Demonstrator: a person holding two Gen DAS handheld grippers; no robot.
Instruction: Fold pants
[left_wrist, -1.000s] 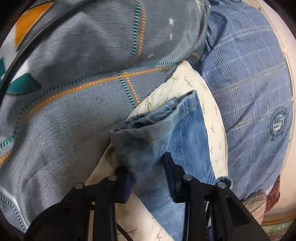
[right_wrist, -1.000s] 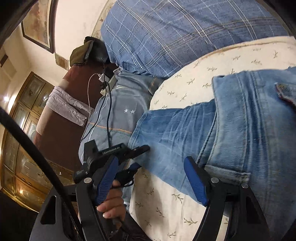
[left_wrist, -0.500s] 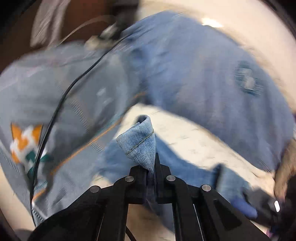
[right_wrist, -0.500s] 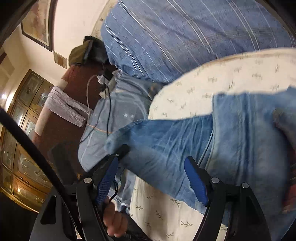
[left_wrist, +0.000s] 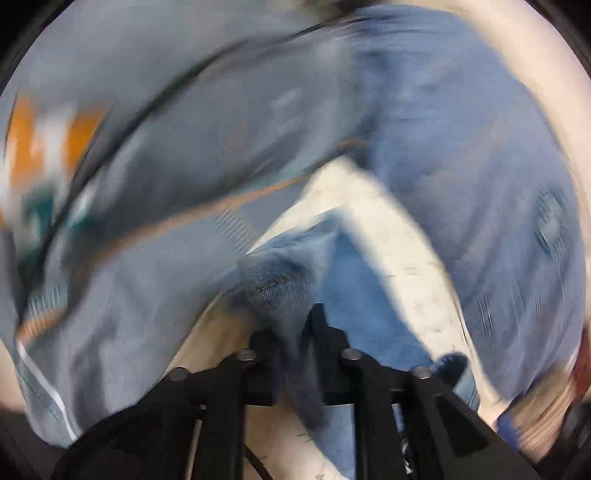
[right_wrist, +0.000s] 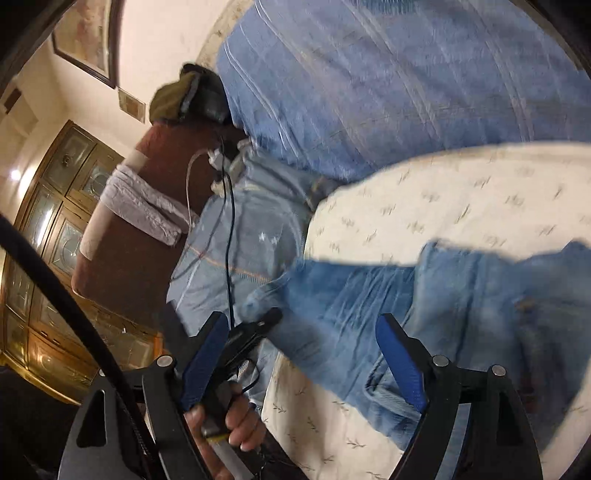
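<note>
Blue denim pants (right_wrist: 436, 310) lie on a cream leaf-print sheet (right_wrist: 480, 192). My left gripper (left_wrist: 291, 325) is shut on the hem of a pant leg (left_wrist: 277, 280), which bunches up above the jaws; the left wrist view is blurred. The left gripper also shows in the right wrist view (right_wrist: 255, 328), holding the leg end. My right gripper (right_wrist: 303, 354) is open, its blue pads either side of the pant leg near the waist, not touching it.
A blue plaid blanket (right_wrist: 388, 81) lies behind the sheet, a grey patterned quilt (left_wrist: 147, 184) beside it. A brown sofa arm (right_wrist: 140, 229) with cables, a wooden cabinet (right_wrist: 48, 229) and a wall stand to the left.
My left gripper closed on the pant leg hem and is moving fast with it, now blurred. The right gripper stays open while the pants shift lower in its view.
</note>
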